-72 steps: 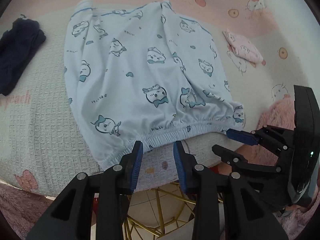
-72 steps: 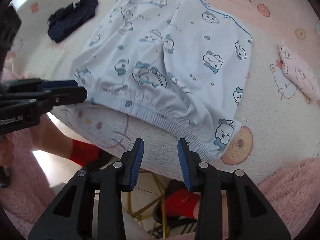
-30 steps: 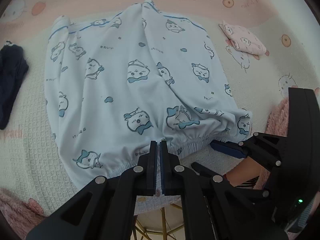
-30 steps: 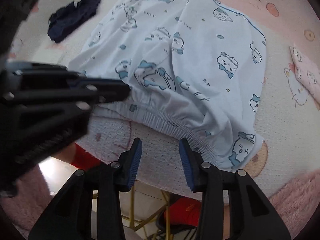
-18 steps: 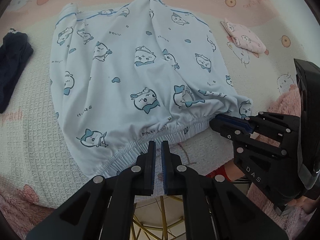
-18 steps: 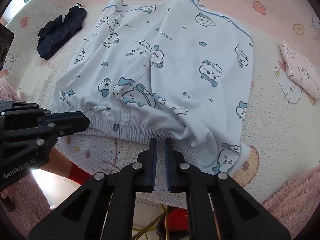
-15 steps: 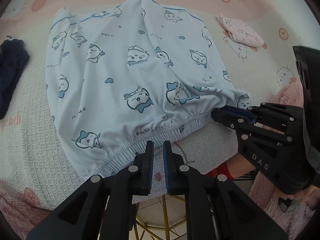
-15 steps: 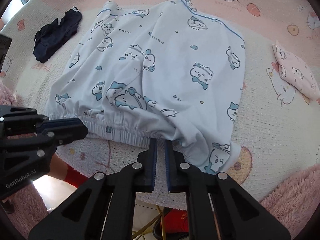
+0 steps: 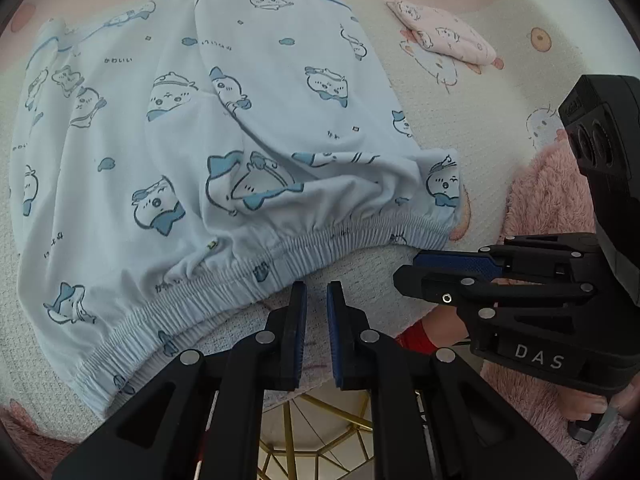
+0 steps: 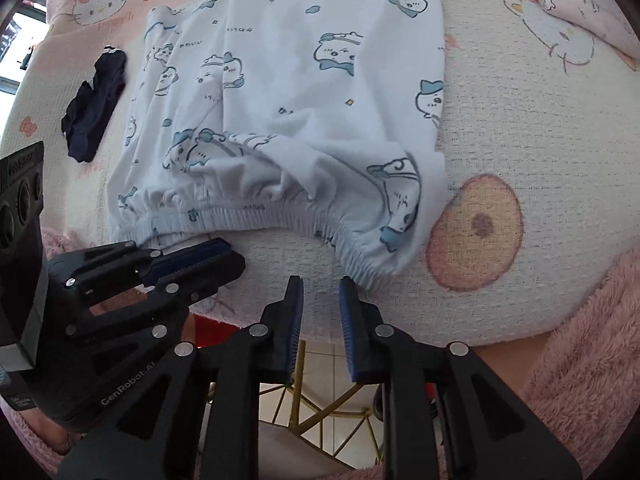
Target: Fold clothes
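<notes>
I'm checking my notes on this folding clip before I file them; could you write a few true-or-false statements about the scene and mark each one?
1. The light blue shorts lie spread on the bed cover. True.
2. The left gripper clamps the waistband. False: nothing is between its fingers, just short of the band.
3. A folded pink garment lies beyond the shorts, apart from them. True.
4. The dark garment lies on top of the shorts. False: it lies beside them on the cover.
5. The right gripper holds the shorts' corner. False: its jaws are opening, with nothing between them.

pale blue shorts (image 9: 224,128): 1 | pink folded garment (image 9: 444,36): 1 | dark garment (image 10: 94,104): 1 (crumpled) | tongs: 2
</notes>
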`<state>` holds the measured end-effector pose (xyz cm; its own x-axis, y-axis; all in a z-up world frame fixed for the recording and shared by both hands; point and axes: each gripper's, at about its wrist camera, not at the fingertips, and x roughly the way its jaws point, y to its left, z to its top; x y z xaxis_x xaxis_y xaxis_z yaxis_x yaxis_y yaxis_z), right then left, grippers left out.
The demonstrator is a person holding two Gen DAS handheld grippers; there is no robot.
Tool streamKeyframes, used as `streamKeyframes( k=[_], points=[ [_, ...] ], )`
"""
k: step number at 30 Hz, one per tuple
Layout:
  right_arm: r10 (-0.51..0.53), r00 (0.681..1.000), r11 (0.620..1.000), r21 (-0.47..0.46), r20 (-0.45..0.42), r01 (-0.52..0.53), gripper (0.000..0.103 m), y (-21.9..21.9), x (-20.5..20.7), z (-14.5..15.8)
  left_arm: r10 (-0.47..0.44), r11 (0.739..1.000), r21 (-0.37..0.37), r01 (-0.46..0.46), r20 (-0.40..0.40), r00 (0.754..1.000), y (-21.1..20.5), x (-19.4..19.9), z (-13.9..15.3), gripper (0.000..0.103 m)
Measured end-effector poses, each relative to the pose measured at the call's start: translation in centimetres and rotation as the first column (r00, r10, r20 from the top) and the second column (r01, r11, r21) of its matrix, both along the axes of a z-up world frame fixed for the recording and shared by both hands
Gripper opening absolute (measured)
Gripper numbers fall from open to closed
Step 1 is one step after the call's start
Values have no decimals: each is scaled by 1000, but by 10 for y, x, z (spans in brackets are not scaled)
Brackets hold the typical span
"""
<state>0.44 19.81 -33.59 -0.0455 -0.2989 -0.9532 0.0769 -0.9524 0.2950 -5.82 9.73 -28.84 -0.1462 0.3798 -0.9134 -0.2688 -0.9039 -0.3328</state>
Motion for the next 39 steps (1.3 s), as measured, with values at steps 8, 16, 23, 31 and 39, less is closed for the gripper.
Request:
streamKeyframes(
  k=[8,16,23,31,39],
  points=[
    [-25,987,1000,-22,-157,21,25,44,25,49,-4,999,52,7,-62,998,1,-12,9,12],
    [-93,993,996,-24,-80,91,25,5,-3,17,91,980,181,-86,-23,996,-15,-23,1,12],
    [-138,987,988,58,-80,143,25,8,-13,9,105,991,102,-92,-134,985,-13,-19,12,12],
    [-125,989,982,136,-76,135,29,6,-12,5,130,992,6,-130,-2,992,-21,-32,-9,12],
    [-90,983,989,104,-162,108,29,3,-8,25,16,999,27,-19,111,994,-18,-9,-11,13]
  ],
)
